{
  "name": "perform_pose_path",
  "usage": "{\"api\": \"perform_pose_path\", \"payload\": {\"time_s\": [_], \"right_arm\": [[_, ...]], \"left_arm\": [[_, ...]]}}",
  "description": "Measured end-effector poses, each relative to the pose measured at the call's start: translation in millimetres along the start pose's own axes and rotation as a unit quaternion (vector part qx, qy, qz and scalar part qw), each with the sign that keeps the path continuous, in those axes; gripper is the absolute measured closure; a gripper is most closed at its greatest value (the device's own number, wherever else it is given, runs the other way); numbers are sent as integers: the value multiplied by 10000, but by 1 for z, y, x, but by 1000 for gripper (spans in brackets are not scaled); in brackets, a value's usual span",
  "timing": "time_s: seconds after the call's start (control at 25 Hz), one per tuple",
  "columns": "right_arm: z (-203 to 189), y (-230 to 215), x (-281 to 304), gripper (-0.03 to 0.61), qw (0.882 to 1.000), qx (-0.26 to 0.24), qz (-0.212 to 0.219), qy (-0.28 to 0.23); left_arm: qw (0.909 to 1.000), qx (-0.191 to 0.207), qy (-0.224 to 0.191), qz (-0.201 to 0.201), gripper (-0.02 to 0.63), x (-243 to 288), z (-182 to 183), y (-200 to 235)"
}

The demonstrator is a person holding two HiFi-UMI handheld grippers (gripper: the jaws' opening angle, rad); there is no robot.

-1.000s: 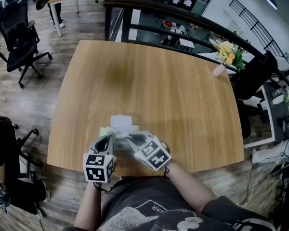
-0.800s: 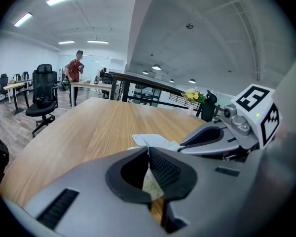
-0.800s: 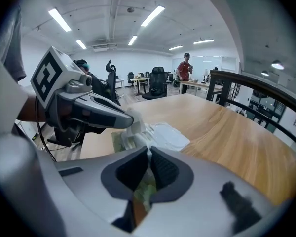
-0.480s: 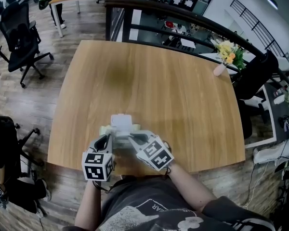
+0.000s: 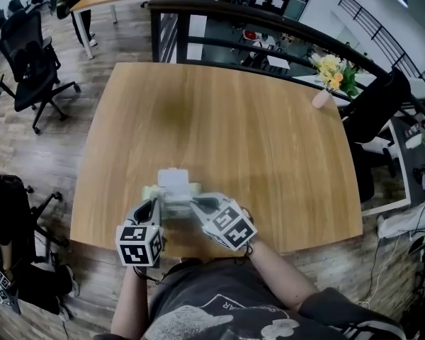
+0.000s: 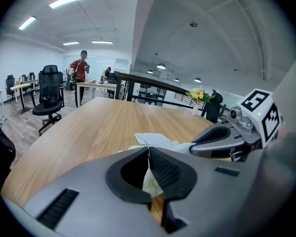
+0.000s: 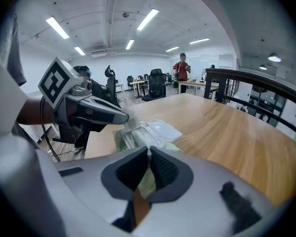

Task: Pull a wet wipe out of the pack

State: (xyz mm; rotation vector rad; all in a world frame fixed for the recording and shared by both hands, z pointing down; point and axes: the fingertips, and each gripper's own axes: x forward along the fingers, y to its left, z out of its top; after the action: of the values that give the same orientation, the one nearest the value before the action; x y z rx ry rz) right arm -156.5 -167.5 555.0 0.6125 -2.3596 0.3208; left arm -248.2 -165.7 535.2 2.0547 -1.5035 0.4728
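- Two failures are judged possible: the wet wipe point(image 7: 142, 138) torn if pinched too thinly, the pack point(image 5: 171, 188) dragged along if the left hold slips.
- Jaws of the right gripper point(image 7: 148, 151) are pinched on the wipe at the pack's opening; those of the left gripper point(image 6: 148, 149) are clamped on its near-left edge, by the desk's point(image 5: 234, 119) near edge.

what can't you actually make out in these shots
- Print on the pack: too small in the head view, cut off by the jaws in both gripper views.
- Pack opening, and how far the wipe is out: covered by the left gripper and right gripper in the head view.
- Flowers beyond the table: too small for detail in any view.
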Motion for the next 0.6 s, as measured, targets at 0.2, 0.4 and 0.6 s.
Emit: {"api": "perform_pose_path", "payload": {"time_s": [0.2, 0.4, 0.6], "right_arm": [[-2, -3, -5, 546, 10000, 31, 21, -28], [-5, -5, -8, 546, 10000, 43, -24, -58], [-9, -8, -16, 546, 9999, 105, -79, -52]], "left_arm": [[10000, -28, 16, 64, 595, -2, 1, -2], [10000, -45, 12, 67, 595, -4, -1, -5], [10000, -18, -23, 83, 595, -6, 0, -8]]}}
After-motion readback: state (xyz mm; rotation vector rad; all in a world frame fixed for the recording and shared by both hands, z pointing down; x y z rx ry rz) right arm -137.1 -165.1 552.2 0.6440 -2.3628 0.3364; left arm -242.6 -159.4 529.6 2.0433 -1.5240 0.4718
